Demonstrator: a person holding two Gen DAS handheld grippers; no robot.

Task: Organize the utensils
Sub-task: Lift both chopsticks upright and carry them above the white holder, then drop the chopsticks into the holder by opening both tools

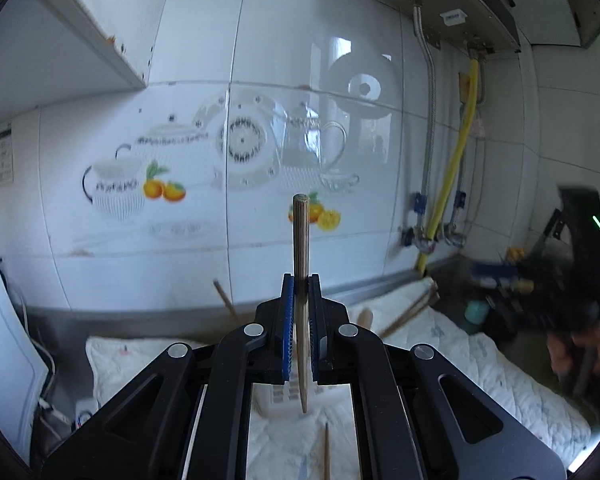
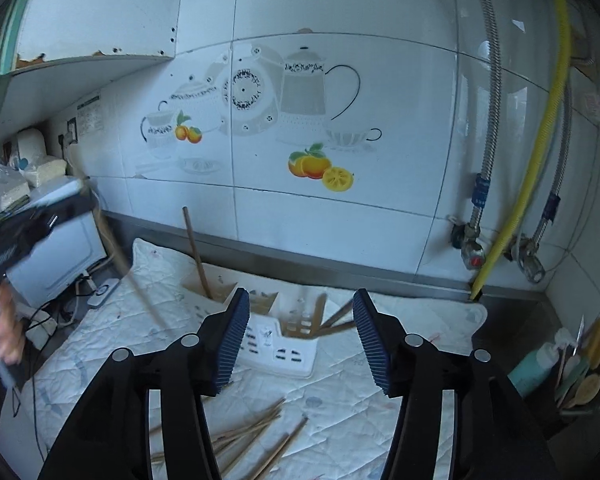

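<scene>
My left gripper (image 1: 300, 282) is shut on a wooden chopstick (image 1: 301, 240) that stands upright between its blue pads, high above the white quilted cloth (image 1: 480, 356). The right wrist view shows that gripper (image 2: 32, 220) blurred at the left, with its chopstick (image 2: 128, 272) slanting down. My right gripper (image 2: 300, 294) is open, nothing between its fingers, above a white slotted utensil holder (image 2: 296, 356). One chopstick (image 2: 196, 248) leans in the holder's left compartment, and several more (image 2: 332, 320) lie in its right one. Loose chopsticks (image 2: 252, 436) lie on the cloth (image 2: 340, 400) below my right gripper.
A tiled wall with a teapot decal stands close behind. A yellow hose (image 2: 540, 140) and metal hoses with valves (image 2: 474, 256) run down at the right. A dark rack with wooden spoons (image 2: 584, 388) and a bottle sits far right. A white appliance (image 2: 60, 256) and cables are at the left.
</scene>
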